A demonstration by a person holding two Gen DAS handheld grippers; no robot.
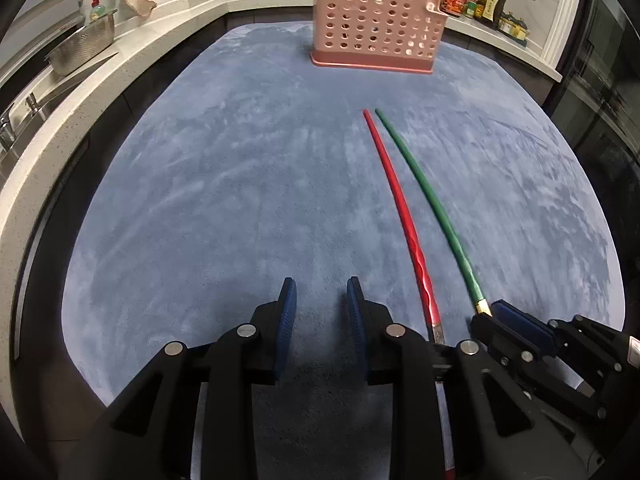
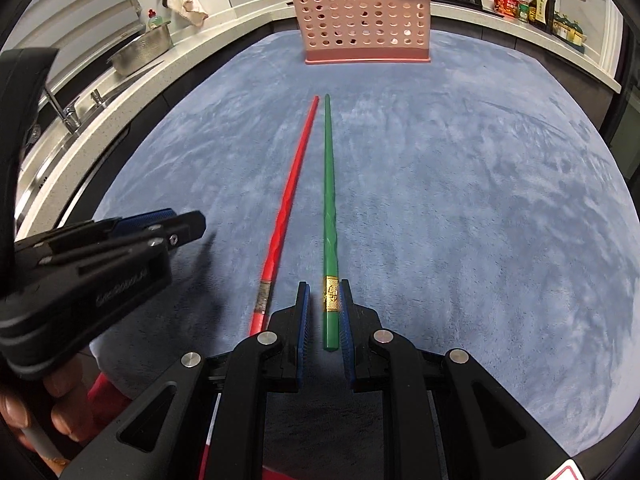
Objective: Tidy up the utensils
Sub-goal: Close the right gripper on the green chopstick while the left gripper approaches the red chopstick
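A red chopstick (image 1: 400, 204) and a green chopstick (image 1: 428, 196) lie side by side on the blue-grey mat (image 1: 240, 200), pointing toward a pink perforated utensil holder (image 1: 376, 24) at the far edge. My left gripper (image 1: 320, 292) is open and empty, left of the red chopstick's handle end. My right gripper (image 2: 325, 296) is open, its pads on either side of the green chopstick (image 2: 329, 200) at its gold band, with small gaps showing. The red chopstick (image 2: 290, 196) lies just left of it. The holder (image 2: 360, 20) holds several utensils.
A white counter (image 1: 60, 120) with a sink, a faucet and a metal colander (image 1: 80, 46) runs along the left. Sauce bottles (image 1: 480, 0) and a stove with pans stand at the back. The left gripper's body (image 2: 100, 256) sits at the left in the right wrist view.
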